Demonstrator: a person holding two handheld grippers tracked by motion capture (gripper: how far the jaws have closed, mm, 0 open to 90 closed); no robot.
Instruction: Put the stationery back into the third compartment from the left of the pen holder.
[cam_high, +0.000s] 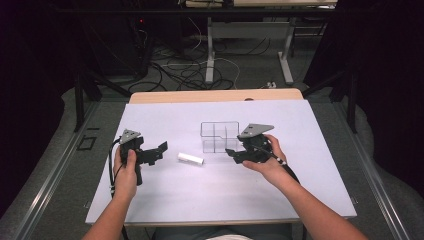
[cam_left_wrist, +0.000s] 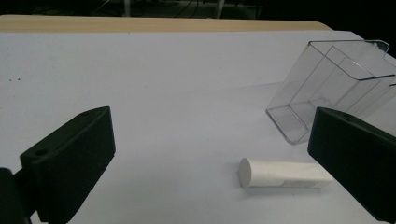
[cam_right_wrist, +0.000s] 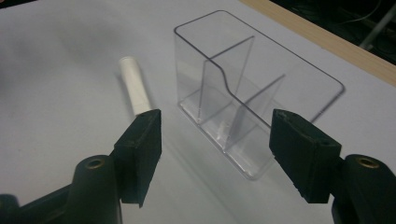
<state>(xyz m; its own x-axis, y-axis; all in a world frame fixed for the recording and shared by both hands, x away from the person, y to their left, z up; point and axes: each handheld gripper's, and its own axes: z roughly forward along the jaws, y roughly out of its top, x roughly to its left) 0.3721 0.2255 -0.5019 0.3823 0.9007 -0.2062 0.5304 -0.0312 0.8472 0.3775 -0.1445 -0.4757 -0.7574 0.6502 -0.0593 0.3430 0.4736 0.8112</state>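
Your left tongs (cam_high: 161, 149) and right tongs (cam_high: 232, 153) both gape empty; the white tube (cam_high: 191, 159) lies mid-frame between them on the counter (cam_high: 165, 120), with the clear divided box (cam_high: 218, 135) just above, nothing obstructing.

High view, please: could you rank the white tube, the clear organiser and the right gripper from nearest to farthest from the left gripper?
From the left gripper:
1. White tube: lying on the table just to its right.
2. Clear organiser: beyond the tube, farther back, near the table's middle.
3. Right gripper: farthest, at the organiser's right front corner, fingers pointing left.
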